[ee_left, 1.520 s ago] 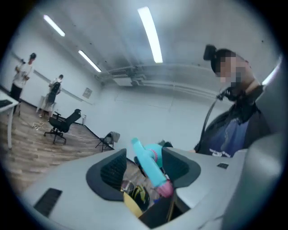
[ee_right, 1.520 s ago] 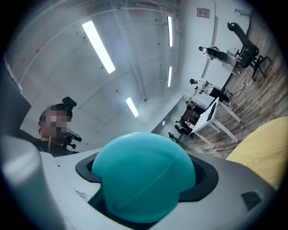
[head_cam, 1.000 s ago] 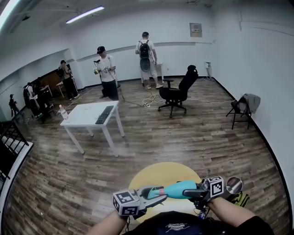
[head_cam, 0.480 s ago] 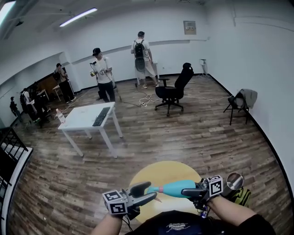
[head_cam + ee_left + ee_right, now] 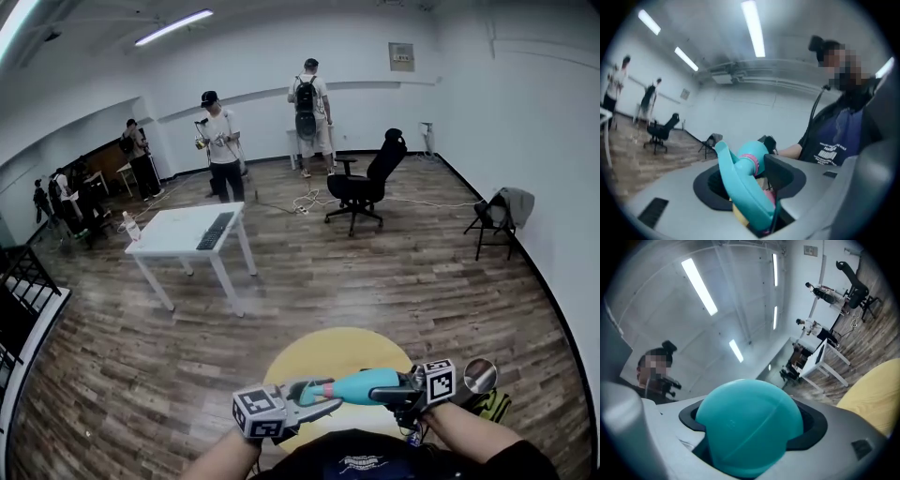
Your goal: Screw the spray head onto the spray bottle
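head view, left gripper (image 5: 328,397) closing on spray head (image 5: 307,388), right gripper (image 5: 384,390) gripping bottle (image 5: 360,384), midair

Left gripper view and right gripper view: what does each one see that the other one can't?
Only the left gripper view shows the spray head, with its teal trigger and pink collar. It sits between the jaws of the left gripper, which have just been closing. Only the right gripper view shows the round base of the spray bottle clamped in the right gripper, plus a white table and a yellow round surface. Both show part of the teal bottle, long ceiling lights, a black office chair and the person holding the grippers.
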A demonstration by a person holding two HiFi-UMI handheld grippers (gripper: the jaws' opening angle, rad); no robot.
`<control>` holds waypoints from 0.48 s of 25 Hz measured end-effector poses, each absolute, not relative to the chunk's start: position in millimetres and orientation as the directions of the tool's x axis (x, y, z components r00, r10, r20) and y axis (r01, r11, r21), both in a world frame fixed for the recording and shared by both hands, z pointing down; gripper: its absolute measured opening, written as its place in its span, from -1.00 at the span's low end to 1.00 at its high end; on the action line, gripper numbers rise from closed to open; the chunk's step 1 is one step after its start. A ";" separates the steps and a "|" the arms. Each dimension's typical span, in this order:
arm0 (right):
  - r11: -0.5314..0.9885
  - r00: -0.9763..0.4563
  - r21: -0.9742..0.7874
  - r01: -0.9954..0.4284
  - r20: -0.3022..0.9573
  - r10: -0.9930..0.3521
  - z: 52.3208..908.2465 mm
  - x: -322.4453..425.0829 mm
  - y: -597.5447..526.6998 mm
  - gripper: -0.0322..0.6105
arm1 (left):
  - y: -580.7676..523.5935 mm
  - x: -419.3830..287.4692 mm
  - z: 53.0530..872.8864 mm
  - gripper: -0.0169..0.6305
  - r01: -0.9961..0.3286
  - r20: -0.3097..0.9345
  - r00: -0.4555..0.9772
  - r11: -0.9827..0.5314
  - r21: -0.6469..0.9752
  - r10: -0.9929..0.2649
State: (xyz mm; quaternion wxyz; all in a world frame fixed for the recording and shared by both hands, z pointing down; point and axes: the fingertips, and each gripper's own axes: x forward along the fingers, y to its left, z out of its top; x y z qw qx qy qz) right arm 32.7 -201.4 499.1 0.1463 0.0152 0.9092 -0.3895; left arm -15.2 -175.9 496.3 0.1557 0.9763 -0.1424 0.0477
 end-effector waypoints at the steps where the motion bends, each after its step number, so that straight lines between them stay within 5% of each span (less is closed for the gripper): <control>1: 0.694 -0.955 -0.703 0.156 -0.287 -0.076 497.1 32.3 -200.9 0.55 | -170.4 -8.9 497.4 -0.26 -0.288 0.190 0.949 -0.937 0.198 -0.252; 6: 0.717 -0.973 -0.679 0.160 -0.231 -0.001 501.3 32.6 -185.3 0.54 | -157.9 -5.7 511.8 -0.27 -0.215 0.355 0.910 -0.976 -0.041 -0.216; 12: 0.686 -0.953 -0.708 0.169 -0.295 -0.070 491.6 34.5 -200.0 0.55 | -176.4 -20.3 493.6 -0.18 -0.297 0.152 0.952 -0.927 0.230 -0.267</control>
